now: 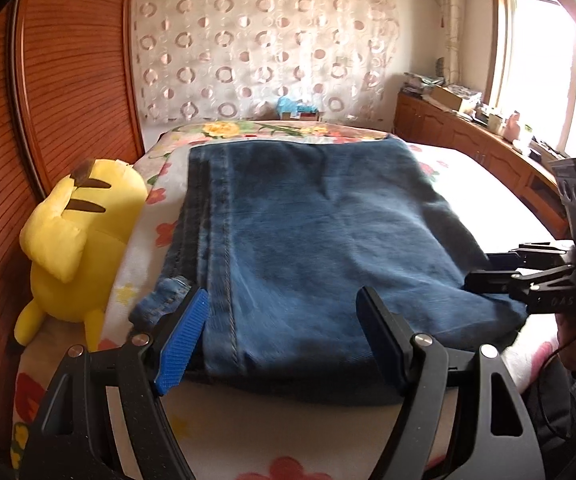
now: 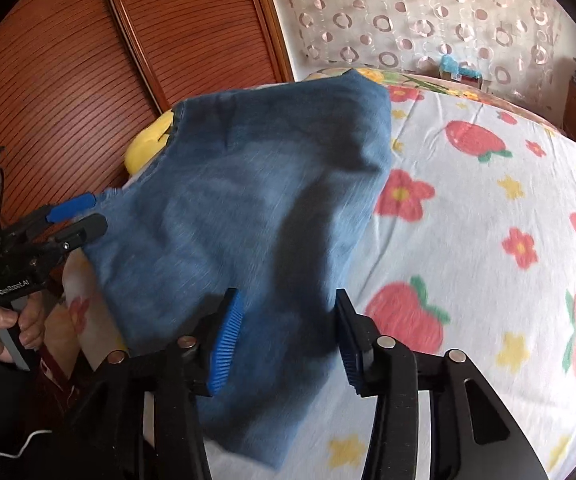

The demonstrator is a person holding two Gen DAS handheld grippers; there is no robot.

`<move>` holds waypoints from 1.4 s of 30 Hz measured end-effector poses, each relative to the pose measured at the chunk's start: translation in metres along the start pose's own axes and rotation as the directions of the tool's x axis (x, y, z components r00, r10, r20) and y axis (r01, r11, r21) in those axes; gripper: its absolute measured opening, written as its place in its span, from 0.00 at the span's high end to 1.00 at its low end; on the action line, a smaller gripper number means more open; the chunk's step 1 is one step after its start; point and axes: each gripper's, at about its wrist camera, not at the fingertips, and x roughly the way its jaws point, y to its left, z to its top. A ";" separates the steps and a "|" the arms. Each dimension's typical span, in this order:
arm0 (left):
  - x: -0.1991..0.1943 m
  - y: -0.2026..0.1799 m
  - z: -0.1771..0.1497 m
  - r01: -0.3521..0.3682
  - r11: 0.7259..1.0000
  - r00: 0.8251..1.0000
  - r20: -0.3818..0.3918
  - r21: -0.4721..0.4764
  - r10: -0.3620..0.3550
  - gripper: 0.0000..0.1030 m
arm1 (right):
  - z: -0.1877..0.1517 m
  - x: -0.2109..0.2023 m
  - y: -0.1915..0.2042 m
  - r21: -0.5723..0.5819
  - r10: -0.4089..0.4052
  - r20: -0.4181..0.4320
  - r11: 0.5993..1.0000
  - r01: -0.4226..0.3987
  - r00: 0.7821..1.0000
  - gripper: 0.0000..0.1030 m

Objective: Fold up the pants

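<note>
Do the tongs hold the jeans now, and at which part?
Nothing is held. The left tongs and the right tongs stand open over the near edge of the folded jeans, pads not pressing.

Bright window (image 1: 536, 60) glare; fisheye edges, slight blur.

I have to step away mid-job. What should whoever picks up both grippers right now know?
Left gripper: open, fingers either side of the near hem, gripping nothing.
Right gripper: open, over the near right edge of the folded jeans, not pinching them.
The jeans lie folded into a compact rectangle on the floral bedsheet, beside a yellow plush toy.
Done: main folds.
Left: probably one last fold or smoothing, then withdraw.
</note>
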 end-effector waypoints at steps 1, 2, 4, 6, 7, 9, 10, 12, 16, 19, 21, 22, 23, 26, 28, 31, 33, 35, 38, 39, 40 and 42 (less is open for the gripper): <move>0.000 -0.002 -0.002 0.007 1.000 1.000 -0.004 0.003 -0.007 0.25 | -0.002 -0.001 0.001 0.002 -0.009 -0.001 1.000 0.009 1.000 0.53; 0.002 -0.004 -0.003 0.012 1.000 1.000 -0.010 0.005 -0.012 0.25 | -0.005 -0.003 0.001 0.007 -0.014 -0.004 1.000 0.014 1.000 0.53; 0.009 -0.005 -0.008 -0.012 1.000 0.999 -0.033 0.015 0.012 0.25 | -0.008 -0.003 -0.001 0.028 -0.006 -0.008 1.000 0.007 1.000 0.53; 0.014 -0.005 -0.012 -0.021 1.000 0.998 -0.054 0.017 0.022 0.25 | -0.008 -0.002 -0.004 0.050 0.009 -0.009 0.999 -0.008 1.000 0.61; 0.018 -0.003 -0.016 -0.028 1.000 0.997 -0.066 0.014 0.029 0.25 | -0.006 -0.002 -0.006 0.049 0.020 -0.009 0.999 -0.019 1.000 0.69; 0.021 0.000 -0.019 -0.039 0.999 0.997 -0.070 0.015 0.040 0.25 | 0.000 -0.004 -0.009 0.054 0.048 -0.002 0.997 -0.048 0.999 0.88; 0.020 0.002 -0.022 -0.040 0.999 0.997 -0.066 0.018 0.041 0.25 | 0.003 -0.007 -0.010 0.051 0.063 0.010 0.997 -0.063 0.998 0.90; 0.019 0.006 -0.024 -0.029 0.999 0.998 -0.061 0.012 0.030 0.25 | 0.012 -0.018 -0.005 0.029 0.095 0.057 0.995 -0.096 0.994 0.92; 0.004 0.015 -0.021 -0.006 1.000 0.999 -0.040 -0.023 0.005 0.25 | 0.037 -0.037 0.021 -0.052 0.109 0.119 0.993 -0.103 0.987 0.93; -0.015 0.024 -0.013 -0.038 0.999 0.999 0.003 -0.036 0.038 0.25 | 0.056 -0.041 0.042 -0.109 0.130 0.140 0.987 -0.115 0.982 0.93; -0.029 0.034 -0.007 -0.050 0.997 0.998 0.029 -0.055 0.052 0.25 | 0.069 -0.041 0.057 -0.145 0.153 0.150 0.981 -0.131 0.977 0.93; -0.038 0.042 -0.003 -0.063 0.996 0.997 0.045 -0.068 0.066 0.25 | 0.076 -0.039 0.066 -0.163 0.165 0.154 0.977 -0.140 0.974 0.94; -0.044 0.047 0.000 -0.080 0.994 0.995 0.057 -0.076 0.084 0.25 | 0.082 -0.036 0.074 -0.180 0.177 0.156 0.972 -0.148 0.972 0.94; -0.064 0.067 0.011 -0.134 0.986 0.986 0.088 -0.098 0.142 0.25 | 0.099 -0.017 0.099 -0.220 0.211 0.146 0.960 -0.176 0.967 0.94; -0.079 0.079 0.019 -0.162 0.981 0.978 0.114 -0.108 0.174 0.25 | 0.107 -0.004 0.109 -0.232 0.234 0.134 0.952 -0.199 0.963 0.94; -0.098 0.094 0.024 -0.191 0.974 0.967 0.149 -0.124 0.209 0.25 | 0.115 0.019 0.131 -0.257 0.263 0.113 0.939 -0.227 0.958 0.94; -0.110 0.102 0.026 -0.208 0.968 0.958 0.170 -0.139 0.230 0.25 | 0.119 0.038 0.140 -0.268 0.279 0.086 0.931 -0.248 0.956 0.94; -0.117 0.107 0.025 -0.219 0.964 0.952 0.183 -0.149 0.244 0.25 | 0.124 0.053 0.143 -0.271 0.299 0.063 0.924 -0.272 0.952 0.94; -0.121 0.113 0.025 -0.247 0.956 0.944 0.184 -0.158 0.274 0.25 | 0.123 0.074 0.153 -0.277 0.321 0.013 0.911 -0.305 0.947 0.94; -0.120 0.114 0.024 -0.257 0.954 0.942 0.178 -0.157 0.283 0.25 | 0.121 0.083 0.155 -0.274 0.324 -0.010 0.909 -0.314 0.946 0.94; -0.119 0.115 0.024 -0.258 0.953 0.942 0.177 -0.157 0.284 0.25 | 0.122 0.095 0.156 -0.269 0.322 -0.031 0.909 -0.318 0.946 0.94; -0.117 0.116 0.023 -0.254 0.954 0.945 0.170 -0.162 0.280 0.25 | 0.120 0.113 0.156 -0.283 0.299 -0.054 0.910 -0.302 0.953 0.94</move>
